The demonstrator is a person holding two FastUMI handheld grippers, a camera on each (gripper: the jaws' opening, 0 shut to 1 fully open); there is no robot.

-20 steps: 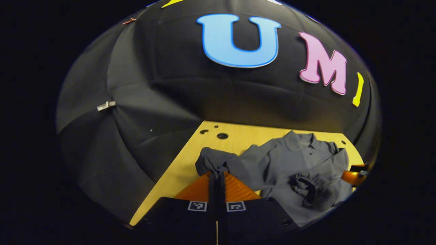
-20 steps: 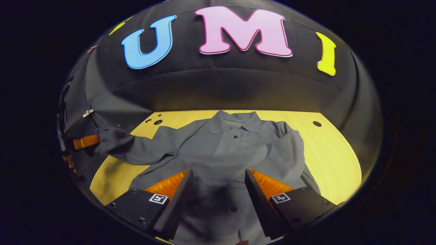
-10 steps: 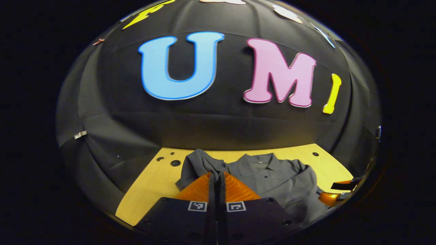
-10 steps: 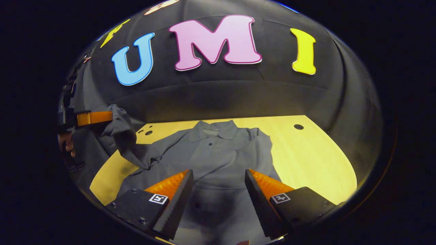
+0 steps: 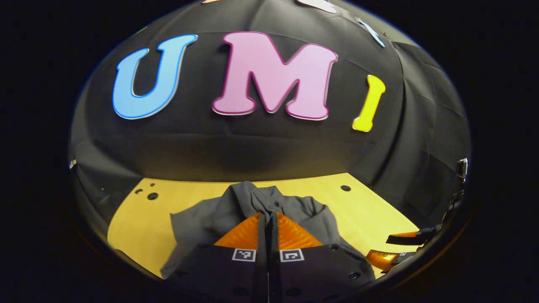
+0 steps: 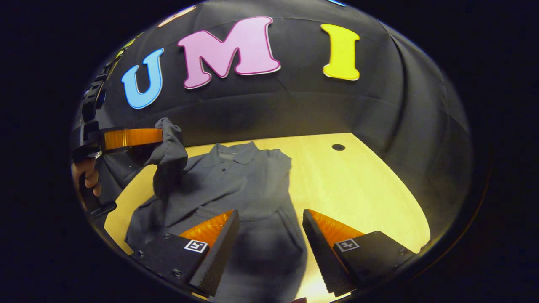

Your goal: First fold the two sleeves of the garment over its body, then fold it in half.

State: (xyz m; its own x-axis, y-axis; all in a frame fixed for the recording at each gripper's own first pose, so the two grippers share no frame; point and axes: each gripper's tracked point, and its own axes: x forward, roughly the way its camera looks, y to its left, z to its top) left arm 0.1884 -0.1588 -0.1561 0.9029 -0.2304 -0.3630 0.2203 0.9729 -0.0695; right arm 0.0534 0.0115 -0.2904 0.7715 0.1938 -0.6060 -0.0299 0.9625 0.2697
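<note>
A grey collared shirt lies on the yellow wooden table, collar toward the wall. One sleeve lies folded over its body. My left gripper is shut on the cuff of the other sleeve and holds it up above the shirt. In the right gripper view that left gripper shows at the left with the sleeve hanging from it and a hand behind. My right gripper is open above the shirt's lower body, holding nothing. It also shows in the left gripper view as the right gripper, low at the right.
The black cloth wall rises right behind the table. Small round holes dot the table's far corners, one more hole at the right. Bare table top lies to the right of the shirt.
My left gripper has lifted the sleeve cuff and carried it inward over the shirt's body. My right gripper stayed open and drifted to the right along the shirt's lower part.
</note>
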